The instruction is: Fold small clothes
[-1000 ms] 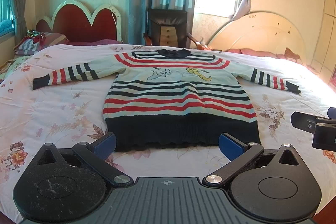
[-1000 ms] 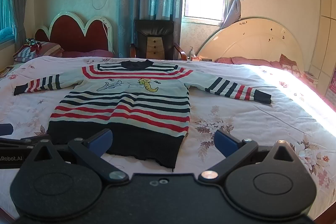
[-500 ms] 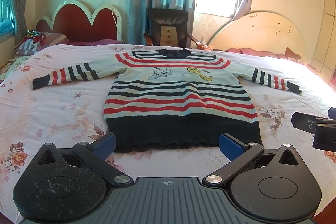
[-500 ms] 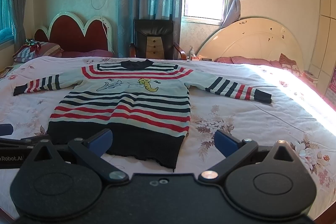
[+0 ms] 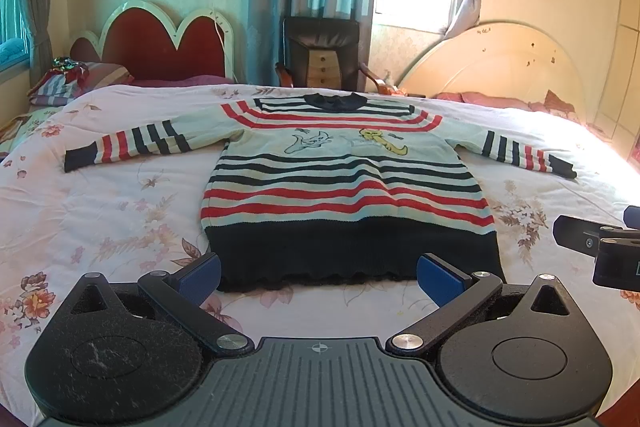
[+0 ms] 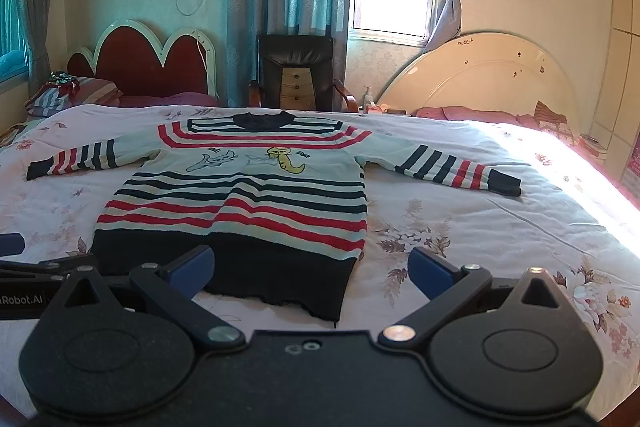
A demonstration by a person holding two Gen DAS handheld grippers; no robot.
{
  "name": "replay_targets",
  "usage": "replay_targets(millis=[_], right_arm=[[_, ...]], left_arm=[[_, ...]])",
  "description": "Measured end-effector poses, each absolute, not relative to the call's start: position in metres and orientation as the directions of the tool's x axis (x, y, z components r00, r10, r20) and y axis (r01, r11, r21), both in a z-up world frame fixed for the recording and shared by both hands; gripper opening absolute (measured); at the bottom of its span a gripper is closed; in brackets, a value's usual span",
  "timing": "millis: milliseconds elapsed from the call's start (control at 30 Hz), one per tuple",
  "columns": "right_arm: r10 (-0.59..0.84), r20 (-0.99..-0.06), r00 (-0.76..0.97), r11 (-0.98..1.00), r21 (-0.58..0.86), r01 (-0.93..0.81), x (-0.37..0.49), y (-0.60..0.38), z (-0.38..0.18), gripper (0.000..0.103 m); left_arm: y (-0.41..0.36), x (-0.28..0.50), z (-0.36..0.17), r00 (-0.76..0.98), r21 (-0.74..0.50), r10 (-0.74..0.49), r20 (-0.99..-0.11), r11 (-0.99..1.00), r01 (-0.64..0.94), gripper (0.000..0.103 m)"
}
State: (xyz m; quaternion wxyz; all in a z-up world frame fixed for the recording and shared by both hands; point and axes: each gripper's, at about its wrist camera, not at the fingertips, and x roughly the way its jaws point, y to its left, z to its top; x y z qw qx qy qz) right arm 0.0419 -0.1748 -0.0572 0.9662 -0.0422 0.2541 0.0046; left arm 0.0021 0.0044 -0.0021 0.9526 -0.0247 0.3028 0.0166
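A small striped sweater (image 5: pixel 344 183) (image 6: pixel 240 199) lies flat on the bed, face up, both sleeves spread out, its dark hem towards me. It has red and navy stripes and two cartoon figures on the chest. My left gripper (image 5: pixel 318 277) hovers open just short of the hem, nothing between its blue pads. My right gripper (image 6: pixel 310 267) is also open, above the hem's right corner. Each gripper shows at the edge of the other's view: the right one (image 5: pixel 600 247) and the left one (image 6: pixel 36 283).
The bed wears a white floral quilt (image 5: pixel 100 219) with free room on both sides of the sweater. Behind stand a red headboard (image 5: pixel 160 47), a dark armchair (image 5: pixel 322 55), a cream headboard (image 5: pixel 500 67) and pillows (image 5: pixel 68 83). Strong sunlight falls on the bed's right side.
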Motion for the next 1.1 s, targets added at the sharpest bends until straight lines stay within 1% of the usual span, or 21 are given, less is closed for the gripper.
replay_targets(millis=[1100], right_arm=[[-0.008,-0.496,0.868,0.997,-0.075,-0.034,0.0461,-0.1708,-0.0601,0.102]], left_arm=[[0.0069,0.0057,0.001,0.818,-0.034,0.016,-0.575,0.998,-0.043,0.103]])
